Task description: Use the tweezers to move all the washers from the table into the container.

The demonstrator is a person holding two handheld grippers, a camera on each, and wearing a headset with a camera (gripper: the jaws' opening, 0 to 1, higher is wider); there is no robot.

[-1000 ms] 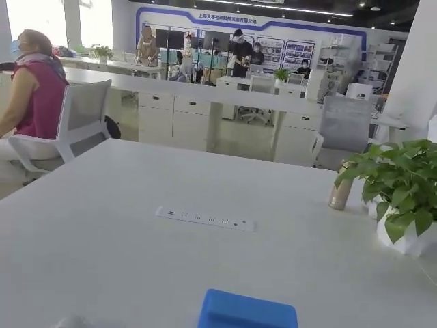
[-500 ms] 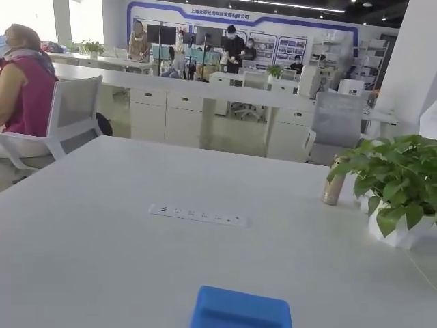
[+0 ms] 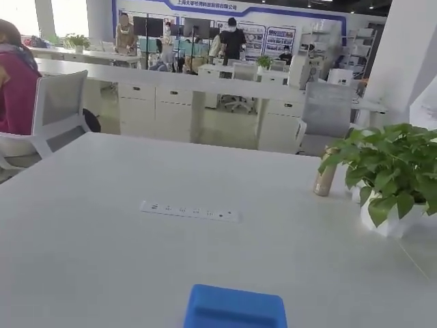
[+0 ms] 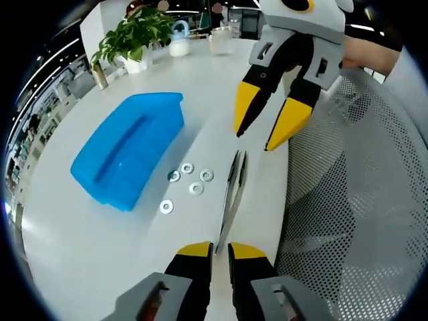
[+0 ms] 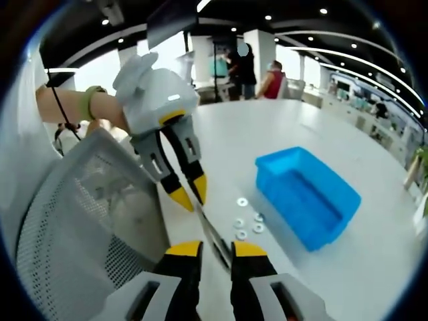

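Nearest, the left tool (image 4: 221,253) sits low at the edge of the white tabletop (image 4: 87,241). Its jaws are nearly together round the back end of the slim silver metal tweezers (image 4: 231,190); can't tell if it truly pinches. The tweezers lie flat, tips pointing away, likely for a handle-end pickup. Five small silver ring washers (image 4: 196,188) cluster just beside them, near the empty blue rectangular plastic container (image 4: 114,192), so the carry is short. The right tool (image 4: 258,136) hovers released over the tweezers' tips, probably to steady them.

No legible txt; wall sign (image 3: 208,6) too blurry.
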